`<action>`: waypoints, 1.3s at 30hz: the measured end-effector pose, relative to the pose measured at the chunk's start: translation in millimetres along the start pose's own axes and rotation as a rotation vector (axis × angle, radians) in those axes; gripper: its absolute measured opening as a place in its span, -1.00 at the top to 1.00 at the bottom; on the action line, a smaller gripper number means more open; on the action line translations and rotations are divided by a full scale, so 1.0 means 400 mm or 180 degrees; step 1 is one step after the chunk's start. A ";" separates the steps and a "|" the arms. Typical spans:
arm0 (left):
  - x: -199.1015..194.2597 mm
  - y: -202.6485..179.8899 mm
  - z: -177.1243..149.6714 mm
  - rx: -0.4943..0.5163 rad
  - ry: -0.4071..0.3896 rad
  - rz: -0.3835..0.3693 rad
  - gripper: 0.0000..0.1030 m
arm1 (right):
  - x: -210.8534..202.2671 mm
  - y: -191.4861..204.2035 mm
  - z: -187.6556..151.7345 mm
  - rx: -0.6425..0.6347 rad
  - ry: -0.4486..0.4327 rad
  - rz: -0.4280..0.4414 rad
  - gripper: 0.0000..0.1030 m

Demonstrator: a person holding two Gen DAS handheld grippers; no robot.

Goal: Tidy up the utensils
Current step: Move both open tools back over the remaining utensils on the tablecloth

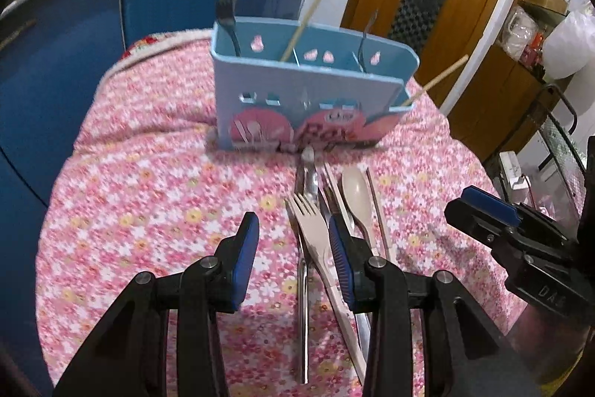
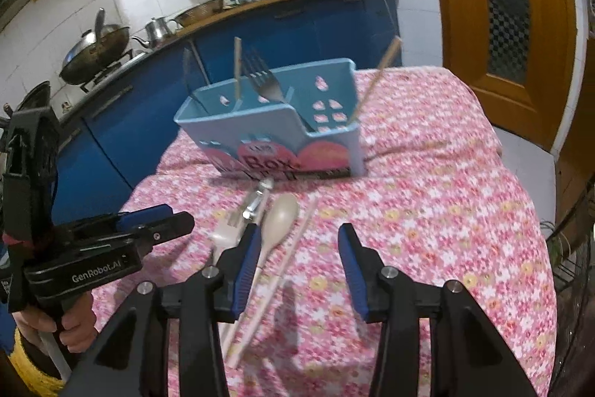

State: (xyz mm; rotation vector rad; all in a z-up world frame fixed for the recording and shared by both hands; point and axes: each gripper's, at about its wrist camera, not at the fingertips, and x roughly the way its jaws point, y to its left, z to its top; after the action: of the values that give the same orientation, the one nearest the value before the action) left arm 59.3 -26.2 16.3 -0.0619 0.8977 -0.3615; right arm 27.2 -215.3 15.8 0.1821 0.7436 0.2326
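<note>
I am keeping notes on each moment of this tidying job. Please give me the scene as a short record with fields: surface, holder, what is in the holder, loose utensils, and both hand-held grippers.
surface: table with pink floral cloth
holder: blue utensil box, upright, at the far side of the cloth
in holder: dark fork, metal fork, wooden chopsticks
loose utensils: beige fork, beige spoon, loose chopsticks and metal pieces, lying in front of the box
left hand-held gripper: open, empty, above the beige fork
right hand-held gripper: open, empty, above the cloth

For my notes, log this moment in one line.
left gripper: open, empty | right gripper: open, empty | cutlery: loose on cloth | holder: partly filled
</note>
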 end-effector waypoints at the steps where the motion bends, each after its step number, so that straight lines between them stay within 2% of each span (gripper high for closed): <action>1: 0.010 -0.003 -0.003 0.0007 0.0034 0.0001 0.23 | 0.003 -0.008 -0.004 0.0017 0.0019 -0.0020 0.10; 7: 0.054 -0.032 -0.011 0.0078 0.0134 -0.0009 0.31 | 0.013 -0.053 -0.024 0.0102 0.0090 -0.0074 0.10; 13: 0.082 -0.060 -0.012 0.0204 0.0140 0.0107 0.33 | 0.023 -0.085 -0.034 0.0176 0.0127 -0.0065 0.10; 20: 0.094 -0.076 -0.014 0.0317 0.0126 0.0131 0.70 | 0.028 -0.095 -0.042 0.0204 0.0149 -0.0018 0.10; 28: 0.096 -0.099 -0.021 0.0439 0.0123 0.0074 0.71 | 0.024 -0.097 -0.044 0.0212 0.0135 0.0014 0.10; 32: 0.116 -0.114 -0.027 0.0504 0.0203 0.0005 0.71 | 0.022 -0.096 -0.046 0.0224 0.0137 0.0030 0.10; 36: 0.133 -0.116 -0.029 0.0499 0.0292 0.0066 0.76 | 0.026 -0.093 -0.046 0.0230 0.0155 0.0044 0.10; 39: 0.130 -0.112 -0.028 0.0478 0.0331 0.0060 0.94 | 0.027 -0.089 -0.045 0.0213 0.0161 0.0044 0.10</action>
State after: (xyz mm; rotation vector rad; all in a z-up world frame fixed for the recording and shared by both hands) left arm 67.5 -84.5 -20.9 0.1046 0.9704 -0.4164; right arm 27.8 -245.0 -13.1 0.2457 0.8011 0.2262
